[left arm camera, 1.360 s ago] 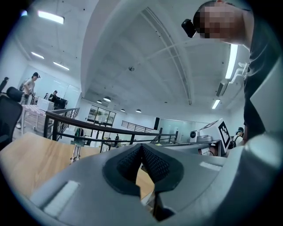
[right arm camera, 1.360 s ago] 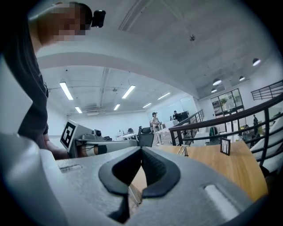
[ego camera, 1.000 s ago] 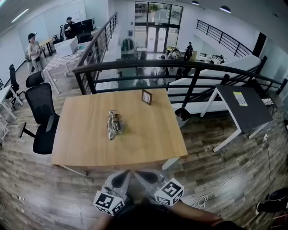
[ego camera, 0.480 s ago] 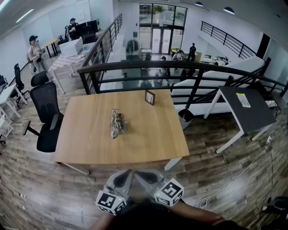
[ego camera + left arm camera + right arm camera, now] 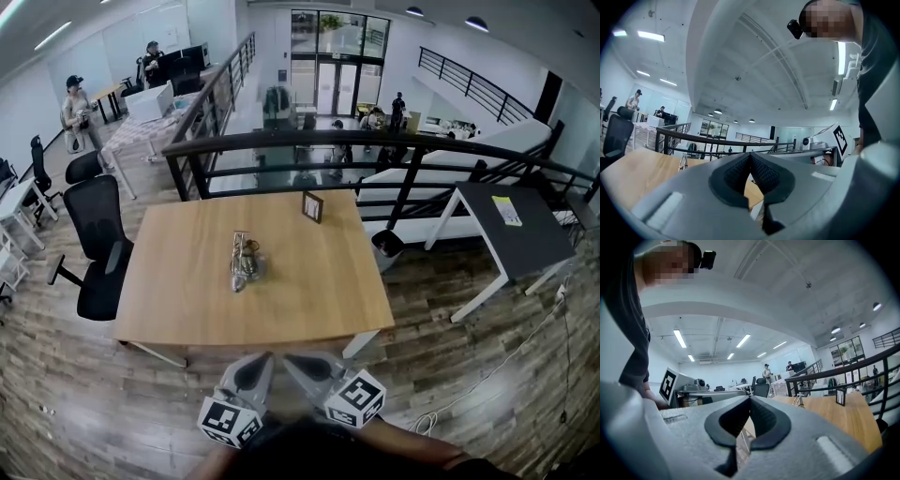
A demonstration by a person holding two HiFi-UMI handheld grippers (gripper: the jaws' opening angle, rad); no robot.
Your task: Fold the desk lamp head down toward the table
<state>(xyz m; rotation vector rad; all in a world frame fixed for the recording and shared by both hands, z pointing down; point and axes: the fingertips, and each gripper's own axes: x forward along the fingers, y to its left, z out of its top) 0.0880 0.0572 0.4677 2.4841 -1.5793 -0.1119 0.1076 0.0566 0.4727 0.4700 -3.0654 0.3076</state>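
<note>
A small metallic desk lamp [image 5: 242, 261] lies folded low at the middle of the wooden table [image 5: 309, 300]. It shows far off in the left gripper view [image 5: 683, 161] and in the right gripper view [image 5: 799, 401]. My left gripper [image 5: 266, 358] and right gripper [image 5: 289, 359] hover side by side just in front of the table's near edge, well short of the lamp. Both point level at the table. The left gripper's [image 5: 750, 154] pads touch with nothing between them, and so do the right gripper's [image 5: 750, 398].
A small framed sign [image 5: 312, 206] stands at the table's far edge. A black office chair [image 5: 94, 248] is at the table's left. Behind the table runs a black railing [image 5: 375, 141]. A dark side table [image 5: 511, 220] and a bin [image 5: 386, 246] are to the right.
The head view has shifted a little. Both grippers stay shut in the same place before the table, and the lamp has not moved.
</note>
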